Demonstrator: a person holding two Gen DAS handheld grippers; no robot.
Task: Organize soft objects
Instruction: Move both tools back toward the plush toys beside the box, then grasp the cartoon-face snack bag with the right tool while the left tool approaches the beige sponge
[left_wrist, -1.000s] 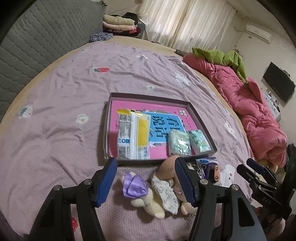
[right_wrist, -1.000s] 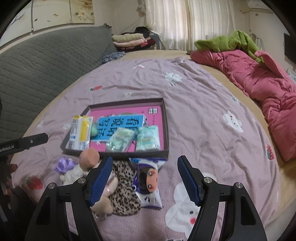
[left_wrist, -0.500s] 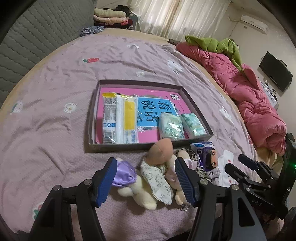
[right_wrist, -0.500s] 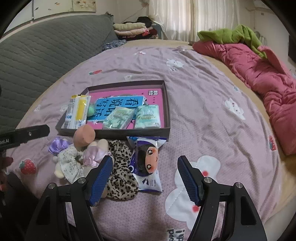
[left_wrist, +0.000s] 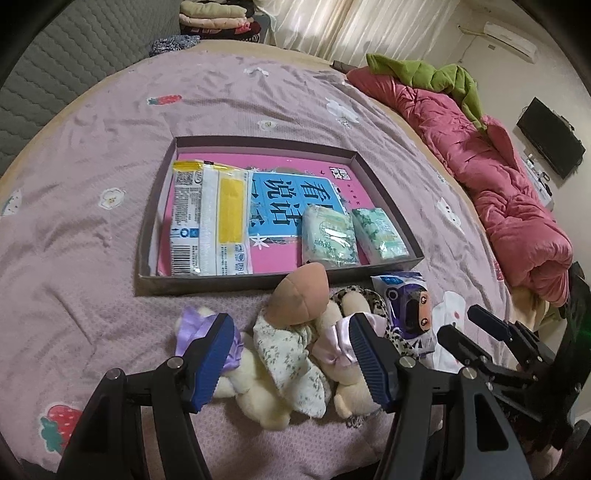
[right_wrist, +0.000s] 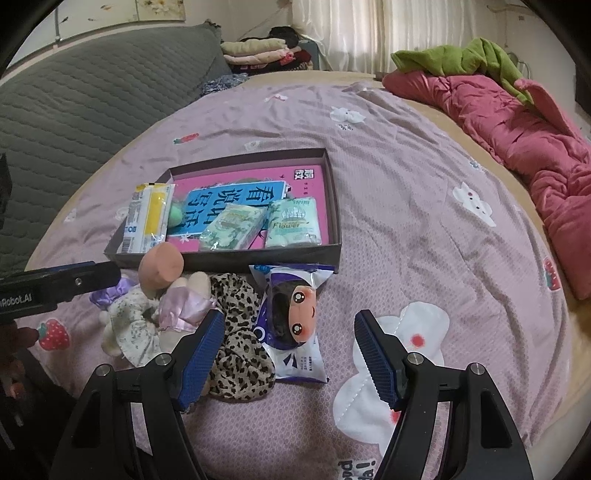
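A shallow dark box (left_wrist: 207, 284) (right_wrist: 258, 258) lies on the purple bedsheet. It holds a pink book, a white-and-yellow packet (left_wrist: 207, 221) and two green tissue packs (left_wrist: 328, 236) (right_wrist: 293, 223). In front of it lies a heap of soft toys: a doll with a peach head (left_wrist: 299, 295) (right_wrist: 162, 264), cream plush limbs, a purple bow (left_wrist: 192, 328) and a leopard-print piece (right_wrist: 240, 332). A doll-face packet (right_wrist: 295, 321) (left_wrist: 410, 306) lies beside them. My left gripper (left_wrist: 291, 358) is open, low over the plush heap. My right gripper (right_wrist: 290, 354) is open above the doll-face packet.
A pink quilt (right_wrist: 517, 122) with a green blanket (right_wrist: 461, 55) lies along the bed's right side. A grey padded headboard (right_wrist: 92, 92) is on the left. Folded clothes (right_wrist: 258, 51) are stacked at the far end. A TV (left_wrist: 550, 147) hangs on the right wall.
Both grippers have moved forward and lower toward the toys and packet, which now look larger and nearer. Both stay open. Nothing on the bed has moved.
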